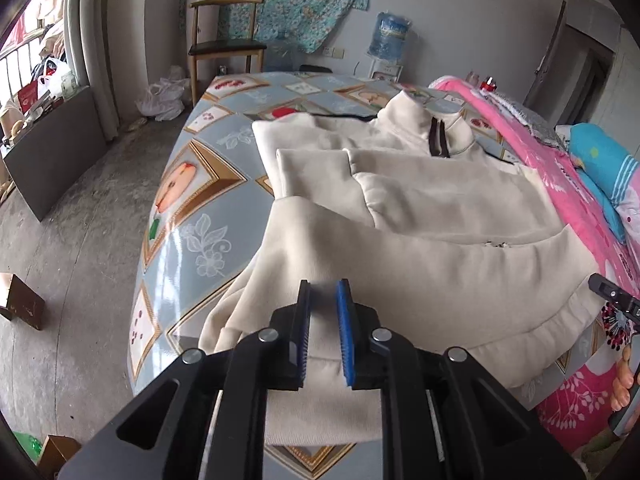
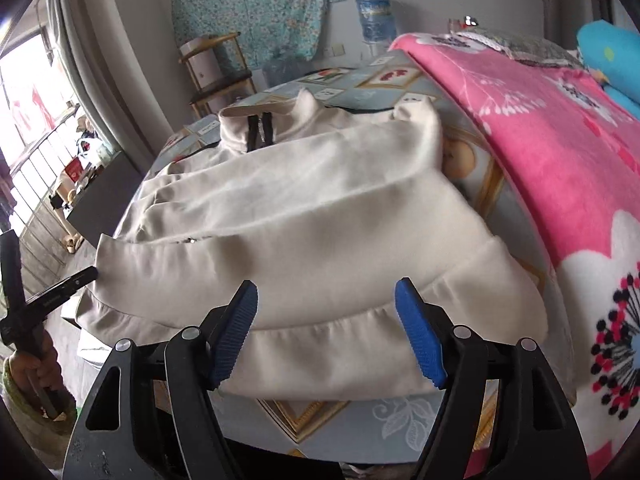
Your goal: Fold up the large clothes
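A cream zip-neck sweatshirt (image 1: 420, 208) lies on a table with a patterned blue-grey cloth (image 1: 192, 216), collar at the far end, sleeves folded across the body. My left gripper (image 1: 323, 300) sits over the hem at the near left corner, jaws narrowly apart with cream fabric between them. In the right wrist view the sweatshirt (image 2: 304, 216) fills the middle. My right gripper (image 2: 326, 300) is wide open just above the ribbed hem, holding nothing. The left gripper's tip (image 2: 82, 276) shows at the hem's left corner. The right gripper's tip (image 1: 608, 292) shows at the far right.
A pink flowered blanket (image 2: 552, 152) lies along the table's right side, with a blue pillow (image 1: 600, 168) beyond. A wooden chair (image 1: 224, 44) and a water dispenser (image 1: 388, 36) stand by the far wall. Bare concrete floor (image 1: 72, 240) lies to the left.
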Motion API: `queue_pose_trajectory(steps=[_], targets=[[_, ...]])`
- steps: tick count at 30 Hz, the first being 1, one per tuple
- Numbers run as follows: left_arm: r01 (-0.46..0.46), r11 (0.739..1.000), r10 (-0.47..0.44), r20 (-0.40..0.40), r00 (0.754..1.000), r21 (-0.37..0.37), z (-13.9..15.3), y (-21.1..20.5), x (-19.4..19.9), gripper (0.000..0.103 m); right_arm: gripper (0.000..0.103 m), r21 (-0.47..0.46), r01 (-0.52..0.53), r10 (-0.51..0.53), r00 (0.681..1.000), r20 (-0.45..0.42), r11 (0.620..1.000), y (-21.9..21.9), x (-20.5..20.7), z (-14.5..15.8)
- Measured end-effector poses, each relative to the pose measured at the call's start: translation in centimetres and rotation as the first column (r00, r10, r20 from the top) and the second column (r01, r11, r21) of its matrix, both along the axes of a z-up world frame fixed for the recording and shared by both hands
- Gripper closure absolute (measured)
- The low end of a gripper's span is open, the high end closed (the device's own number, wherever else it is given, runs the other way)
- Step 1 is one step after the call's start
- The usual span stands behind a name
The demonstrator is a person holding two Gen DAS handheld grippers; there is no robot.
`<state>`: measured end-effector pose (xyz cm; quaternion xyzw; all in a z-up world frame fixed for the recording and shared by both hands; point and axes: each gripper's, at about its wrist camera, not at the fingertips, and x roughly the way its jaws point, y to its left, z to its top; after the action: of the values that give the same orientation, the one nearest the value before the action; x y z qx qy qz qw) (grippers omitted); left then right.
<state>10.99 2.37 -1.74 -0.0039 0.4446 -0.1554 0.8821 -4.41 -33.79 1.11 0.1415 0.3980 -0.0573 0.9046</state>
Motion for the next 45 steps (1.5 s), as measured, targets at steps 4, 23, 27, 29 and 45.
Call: queue_pose_trajectory(steps=[4, 23, 27, 29, 45], targets=[[-0.025, 0.999, 0.024, -0.041, 0.999, -0.027, -0.9, 0.3, 1.8, 0.090, 0.034, -0.030, -0.045, 0.043, 0.998, -0.045, 0.999, 0.9, 2.6, 0.4], [0.057, 0.986, -0.077, -0.127, 0.989, -0.157, 7.3, -11.6, 22.7, 0.029, 0.013, 0.013, -0.175, 0.173, 0.953, -0.248, 0.985, -4.3, 31.4, 6.1], [0.114, 0.962, -0.191, -0.317, 0.929, -0.246, 4.0, -16.4, 29.2, 0.029, 0.018, 0.014, -0.103, 0.101, 0.917, -0.387, 0.995, -6.3, 38.4, 2.3], [0.080, 0.962, -0.183, -0.400, 0.898, -0.262, 2.2, -17.5, 31.1, 0.029, 0.027, 0.003, -0.111, 0.101, 0.888, -0.448, 0.994, -6.6, 40.5, 0.6], [0.385, 0.922, -0.379, -0.127, 0.917, 0.027, 6.6, -18.0, 24.7, 0.096, 0.093, 0.028, -0.349, 0.339, 0.886, -0.316, 0.937, -3.4, 30.3, 3.6]])
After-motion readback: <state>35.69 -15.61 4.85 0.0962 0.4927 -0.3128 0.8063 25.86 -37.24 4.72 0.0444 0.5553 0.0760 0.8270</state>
